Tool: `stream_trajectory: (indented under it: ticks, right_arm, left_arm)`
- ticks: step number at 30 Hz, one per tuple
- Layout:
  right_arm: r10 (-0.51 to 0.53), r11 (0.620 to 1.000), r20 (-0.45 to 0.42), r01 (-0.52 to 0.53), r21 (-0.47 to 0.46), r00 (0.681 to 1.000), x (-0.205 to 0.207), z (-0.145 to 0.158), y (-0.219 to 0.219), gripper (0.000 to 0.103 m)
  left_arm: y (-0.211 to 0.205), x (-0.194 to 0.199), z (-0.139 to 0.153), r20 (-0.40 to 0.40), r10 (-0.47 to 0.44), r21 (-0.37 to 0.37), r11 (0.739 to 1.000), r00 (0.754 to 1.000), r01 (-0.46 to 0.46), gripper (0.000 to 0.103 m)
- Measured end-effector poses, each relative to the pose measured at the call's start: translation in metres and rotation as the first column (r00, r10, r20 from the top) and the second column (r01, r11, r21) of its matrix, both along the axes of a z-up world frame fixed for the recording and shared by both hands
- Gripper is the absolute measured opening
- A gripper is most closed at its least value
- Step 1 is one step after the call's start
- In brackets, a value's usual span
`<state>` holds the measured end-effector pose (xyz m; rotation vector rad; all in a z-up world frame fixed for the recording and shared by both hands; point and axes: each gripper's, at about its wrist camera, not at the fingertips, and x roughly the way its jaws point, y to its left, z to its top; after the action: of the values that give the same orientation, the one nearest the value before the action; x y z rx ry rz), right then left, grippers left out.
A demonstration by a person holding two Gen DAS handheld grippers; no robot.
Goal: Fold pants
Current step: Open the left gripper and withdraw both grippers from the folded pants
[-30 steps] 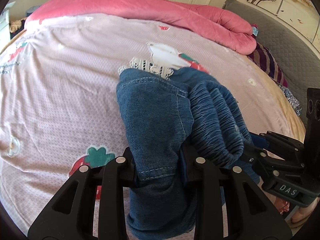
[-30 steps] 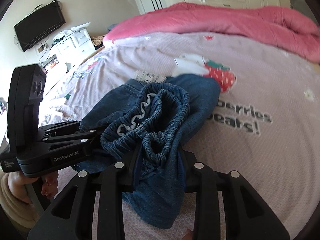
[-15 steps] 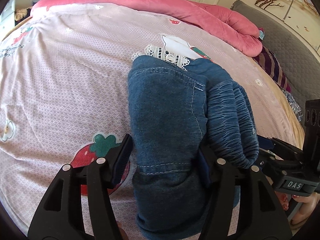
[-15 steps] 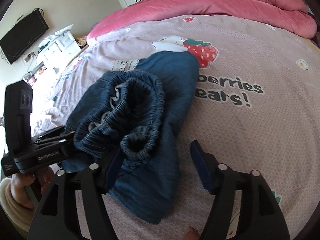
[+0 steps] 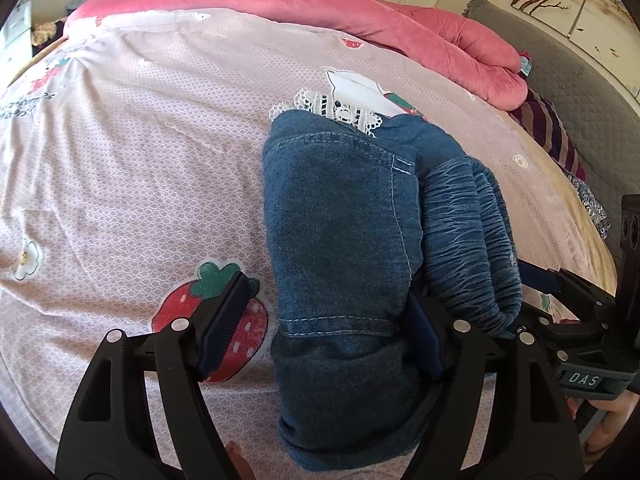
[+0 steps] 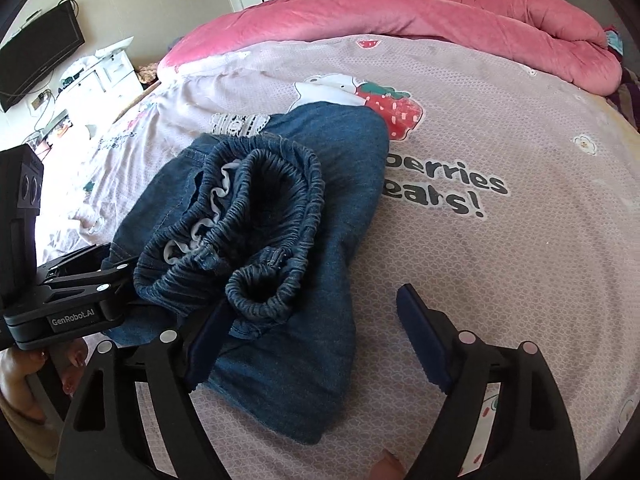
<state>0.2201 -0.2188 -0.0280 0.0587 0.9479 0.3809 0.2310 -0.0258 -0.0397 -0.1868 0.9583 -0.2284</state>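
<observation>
Both the left gripper [image 5: 326, 324] and right gripper [image 6: 310, 340] are opening, pads off the folded pants [image 5: 344, 248] on the bed [image 5: 140, 160].

A big bed sheet [image 6: 520, 280] covers the bed. It is light pink with tiny shapes all over. It has a red strawberry [image 5: 224, 320] with green leaves, a white bear [image 6: 324, 88], little flowers and some black words [image 6: 444, 188]. A thick pink blanket [image 6: 400, 12] lies bunched up at the far end. A black TV [image 6: 36, 52] hangs on the wall above a white dresser [image 6: 100, 72]. A striped pillow [image 5: 548, 128] leans on a gray headboard [image 5: 568, 76].
</observation>
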Motion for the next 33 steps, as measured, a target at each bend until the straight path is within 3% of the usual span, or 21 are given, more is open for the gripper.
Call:
stream_trajectory:
  ticks: [9, 26, 33]
  right_arm:
    - [-0.015, 1.000, 0.059, 0.015, -0.003, 0.998, -0.013, 0.020, -0.006, 0.086]
    - [-0.052, 0.999, 0.124, 0.052, 0.008, 0.991, -0.044, 0.047, -0.025, 0.094]
    - [-0.069, 0.998, 0.162, 0.069, 0.003, 0.984, -0.057, 0.061, -0.028, 0.097]
  left_arm:
    - [-0.002, -0.004, 0.013, 0.021, -0.001, 0.008, 1.000, 1.000, 0.000, 0.070]
    - [0.000, -0.024, 0.043, 0.085, 0.017, 0.015, 1.000, 0.996, -0.018, 0.091]
    - [0.005, -0.039, 0.058, 0.116, 0.024, 0.025, 0.999, 0.993, -0.027, 0.093]
